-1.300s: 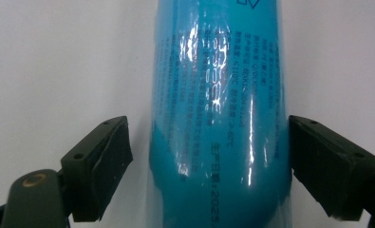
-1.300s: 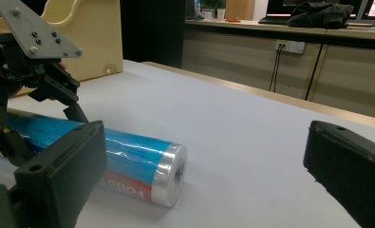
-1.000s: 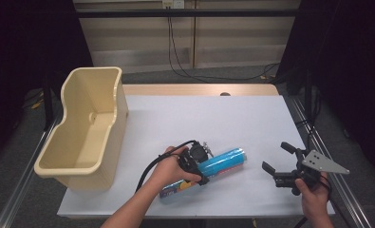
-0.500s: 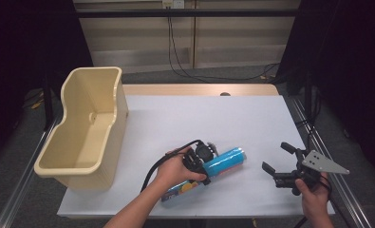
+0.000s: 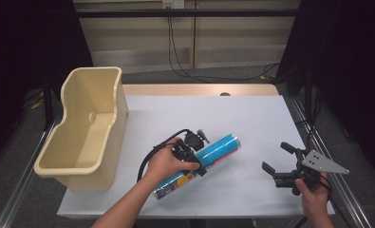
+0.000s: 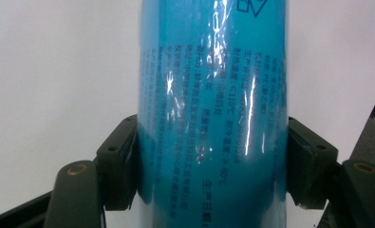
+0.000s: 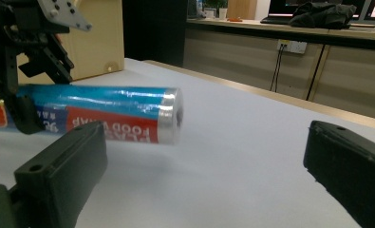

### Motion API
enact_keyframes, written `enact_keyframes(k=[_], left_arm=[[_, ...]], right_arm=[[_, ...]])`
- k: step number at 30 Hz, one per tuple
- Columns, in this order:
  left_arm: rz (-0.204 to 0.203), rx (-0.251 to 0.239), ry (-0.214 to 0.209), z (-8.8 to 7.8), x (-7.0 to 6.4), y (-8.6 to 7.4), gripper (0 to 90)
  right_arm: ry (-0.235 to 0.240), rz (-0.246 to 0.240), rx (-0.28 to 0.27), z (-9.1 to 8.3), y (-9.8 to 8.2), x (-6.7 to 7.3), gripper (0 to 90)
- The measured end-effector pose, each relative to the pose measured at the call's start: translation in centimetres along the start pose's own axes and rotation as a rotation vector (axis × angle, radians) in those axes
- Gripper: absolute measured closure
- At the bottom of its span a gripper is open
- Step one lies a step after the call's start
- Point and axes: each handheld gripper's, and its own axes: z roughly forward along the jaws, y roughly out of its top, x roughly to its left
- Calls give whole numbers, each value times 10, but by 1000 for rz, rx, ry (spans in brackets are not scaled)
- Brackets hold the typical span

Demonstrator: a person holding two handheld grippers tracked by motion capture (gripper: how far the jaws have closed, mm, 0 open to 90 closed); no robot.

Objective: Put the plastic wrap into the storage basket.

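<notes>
Roll of blue food wrap (image 5: 201,164) lies on its side on the white tabletop (image 5: 251,118), near the front edge and a little left of the middle, slanted so that its far end points toward the back right corner. The left gripper (image 5: 189,153) is closed on it around the middle. In the left gripper view both black jaws press flat against the two sides of the blue tube (image 6: 213,114), with no gap to see.

The step in hand is, I judge, the grasp itself: the roll is clamped but it seems to rest on the table surface (I cannot tell if it is already a little raised). The next move probably calls for a straight lift that keeps the long roll level, then a carry to the left toward the beige bin (image 5: 85,130), which stands open at the left edge of the tabletop. The roll is long, so it should go in lengthwise.

The roll is a smooth cylinder in shiny film with bright reflections, with small dark print on the blue. In the right gripper view a red band with white letters and a silver end (image 7: 168,121) are seen. It looks slippery, so a firm hold is needed.

The right gripper (image 5: 281,167) waits near the front right corner, well apart from the roll, its jaws spread wide and holding nothing.
</notes>
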Motion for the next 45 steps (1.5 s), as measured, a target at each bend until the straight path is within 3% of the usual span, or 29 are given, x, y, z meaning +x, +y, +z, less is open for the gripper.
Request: enact_keyframes(k=[8,16,27,38,45], left_arm=[[-51,-13,44,-35,9,-1,322],[-119,-18,49,-65,18,-4,323],[-180,-37,85,-106,31,-8,322],[-252,-57,121,-147,42,-17,322],[-318,-68,139,-171,54,-27,322]], right_arm=[[2,0,0,1,0,1,3],[5,-1,0,2,0,1,3],[7,-5,-1,1,0,1,3],[12,-8,-6,1,1,2,3],[14,-4,-9,1,1,2,3]])
